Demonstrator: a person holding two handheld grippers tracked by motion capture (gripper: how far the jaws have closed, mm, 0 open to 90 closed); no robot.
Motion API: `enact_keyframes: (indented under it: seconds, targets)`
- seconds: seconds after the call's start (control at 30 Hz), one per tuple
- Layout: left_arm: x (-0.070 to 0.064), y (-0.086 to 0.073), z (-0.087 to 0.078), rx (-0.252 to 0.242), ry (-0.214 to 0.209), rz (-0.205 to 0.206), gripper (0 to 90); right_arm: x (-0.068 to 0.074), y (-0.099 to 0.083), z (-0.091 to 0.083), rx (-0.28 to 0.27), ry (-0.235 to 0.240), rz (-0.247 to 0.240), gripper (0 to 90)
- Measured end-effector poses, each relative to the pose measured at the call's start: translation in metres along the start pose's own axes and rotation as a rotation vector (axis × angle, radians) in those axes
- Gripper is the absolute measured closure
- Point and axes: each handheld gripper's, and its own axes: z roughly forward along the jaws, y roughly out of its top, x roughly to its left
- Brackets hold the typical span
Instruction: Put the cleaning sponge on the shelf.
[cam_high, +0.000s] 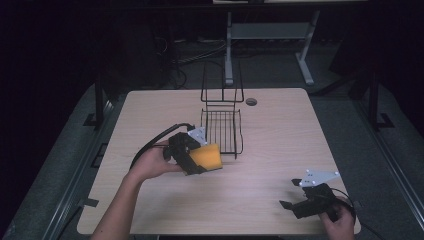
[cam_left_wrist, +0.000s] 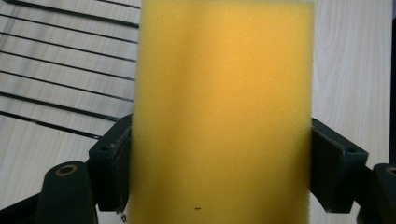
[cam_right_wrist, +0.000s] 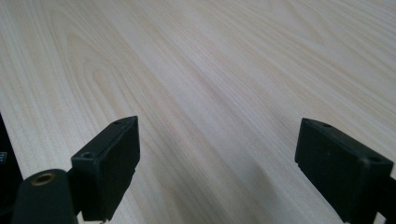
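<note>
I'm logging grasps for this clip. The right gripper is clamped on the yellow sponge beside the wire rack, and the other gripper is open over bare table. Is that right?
Not quite: the hands are swapped. The left gripper is clamped on the yellow sponge beside the wire rack, as the left gripper view shows, with a jaw on each side. The right gripper is the open one, over bare table.

Place: a lab or test room is suggested, not a home.
Table: a pale wood-grain table (cam_high: 280, 150) with a round cable hole (cam_high: 251, 101) is set alone on a grey floor (cam_high: 345, 120).
Surroundings: the room is kept dark; black stands (cam_high: 98, 102) are placed at both sides of the table.
Background: the white metal frame of a second desk (cam_high: 270, 35) is seen behind, with loose cables (cam_high: 190, 55) left on the floor.
Equipment: a trailing cable (cam_high: 150, 145) is seen on the table.
</note>
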Motion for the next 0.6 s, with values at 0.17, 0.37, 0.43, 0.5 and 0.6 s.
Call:
enact_keyframes:
  seconds: [0.17,0.37,0.43,0.5,0.6]
  targets:
    - [0.003,0.001,-0.003,-0.002,0.006,0.004,21.7,0.000,0.000,0.000,-0.002,0.000,0.003,13.7]
    - [0.006,0.005,-0.004,-0.005,0.009,0.006,21.7,0.000,0.000,0.000,-0.001,0.000,0.001,13.7]
    - [0.008,0.006,-0.004,-0.003,0.008,0.007,21.7,0.000,0.000,0.000,0.000,0.000,0.004,13.7]
    - [0.009,0.008,-0.003,0.007,0.007,0.008,21.7,0.000,0.000,0.000,0.000,0.001,0.002,13.7]
    - [0.012,0.012,-0.002,0.018,0.008,0.017,21.7,-0.001,0.000,0.000,0.000,0.003,0.002,13.7]
